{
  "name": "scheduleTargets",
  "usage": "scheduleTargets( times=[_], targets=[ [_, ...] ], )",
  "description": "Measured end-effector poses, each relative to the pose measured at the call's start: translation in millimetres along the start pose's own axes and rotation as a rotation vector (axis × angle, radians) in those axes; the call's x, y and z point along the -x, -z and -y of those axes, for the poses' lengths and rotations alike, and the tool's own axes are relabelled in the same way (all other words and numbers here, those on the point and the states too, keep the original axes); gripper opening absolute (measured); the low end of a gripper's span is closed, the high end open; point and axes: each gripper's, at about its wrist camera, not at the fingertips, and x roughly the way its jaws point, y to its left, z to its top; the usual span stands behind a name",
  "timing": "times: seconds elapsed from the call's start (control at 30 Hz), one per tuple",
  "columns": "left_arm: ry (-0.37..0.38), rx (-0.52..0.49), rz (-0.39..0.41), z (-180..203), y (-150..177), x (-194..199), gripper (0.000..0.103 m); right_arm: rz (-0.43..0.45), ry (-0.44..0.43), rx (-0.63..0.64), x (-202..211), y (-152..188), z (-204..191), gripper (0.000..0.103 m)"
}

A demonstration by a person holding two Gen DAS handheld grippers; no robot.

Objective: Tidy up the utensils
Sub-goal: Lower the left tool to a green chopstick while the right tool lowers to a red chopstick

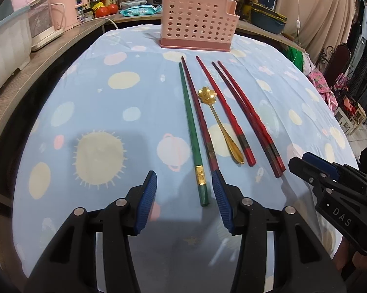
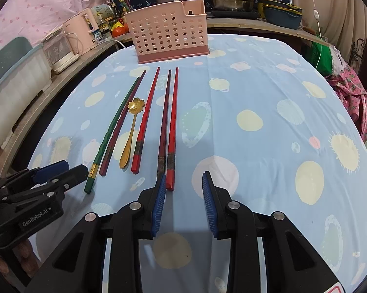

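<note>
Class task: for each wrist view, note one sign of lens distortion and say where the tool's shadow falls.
Left wrist view: the table edge bows and the corners go black; the left tool casts a grey shadow on the cloth below its fingers. Right wrist view: the green chopstick looks curved; the right tool shadows the cloth beneath it.

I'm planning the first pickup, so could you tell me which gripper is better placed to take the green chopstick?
Probably the left. The left gripper already has the green chopstick end between its open fingers, while the right gripper sits over the red chopsticks at the far side of the row.
</note>
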Motion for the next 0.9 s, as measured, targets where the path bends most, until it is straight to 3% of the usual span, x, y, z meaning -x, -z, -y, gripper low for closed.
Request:
scheduleTargets(
  times=[0.13,0.37,0.43,0.9],
  targets=[
    [0.003,0.0,-0.016,0.5,2.3,-4.8,0.044,-0.003,-0.002,-0.006,-1.7,-0.7,1.2,0.029],
    [-0.015,0.02,-0.026,-8.1,4.6,-10.4,0.024,-0.021,-0.009,-0.003,-8.9,-1.3,0.6,0.021],
    [-0.016,0.022,-0.026,-9.1,3.7,-11.0,0.023,-0.028,-0.011,-0.002,-12.0,-1.7,0.3,0.017],
    [-0.023,0.011,-0.022,-9.2,4.3,-12.9,0.023,-0.03,-0.025,0.018,-21.8,-9.7,-6.3,0.013]
  ],
)
